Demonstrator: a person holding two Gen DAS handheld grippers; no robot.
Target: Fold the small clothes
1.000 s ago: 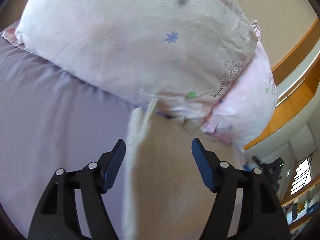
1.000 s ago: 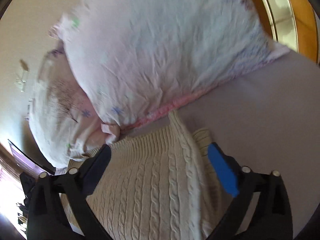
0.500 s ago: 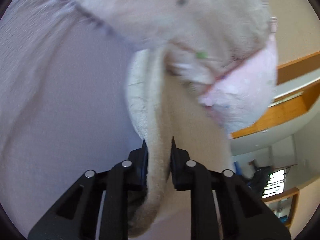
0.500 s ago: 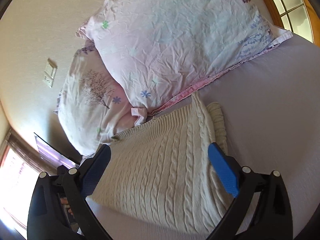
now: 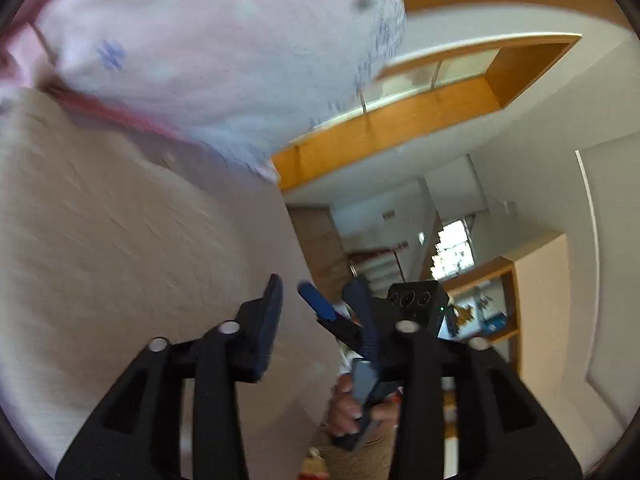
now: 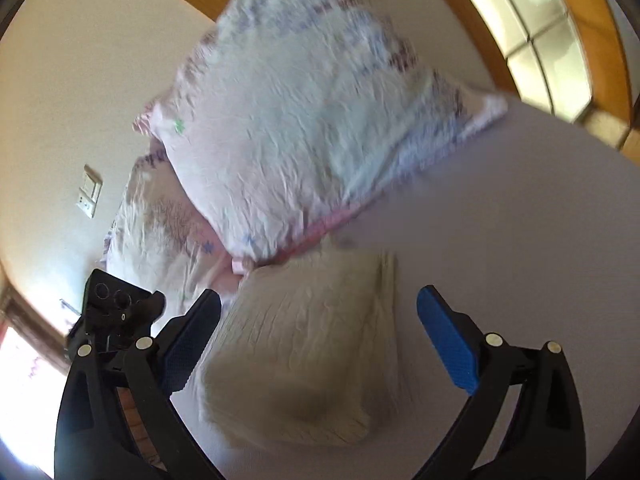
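My right gripper (image 6: 318,344) has its jaws spread wide with nothing between them, hovering over the folded cream sweater (image 6: 308,344); my left gripper (image 5: 318,320) also has its jaws apart, gripping nothing, its left finger standing against pale cloth. Only the right wrist view shows the sweater whole: a compact folded block lying on the lavender bed sheet (image 6: 520,248), its far edge touching the pink hem of the pillow (image 6: 304,132); its long axis runs away from my jaws toward that pillow, a ribbed band running along the right-hand side; the picture is blurred, so I cannot tell the knit. That view also shows a second pillow (image 6: 160,232) behind the first, a wall switch (image 6: 89,196) and the left gripper's body at the left edge. Only the left wrist view shows the right gripper (image 5: 336,312) from the side, the hand (image 5: 356,404) gripping its handle, the wooden window frame (image 5: 400,120) and a room beyond; there the sweater (image 5: 120,260) fills the left as a blurred cream sheet beneath the pillow (image 5: 208,48).
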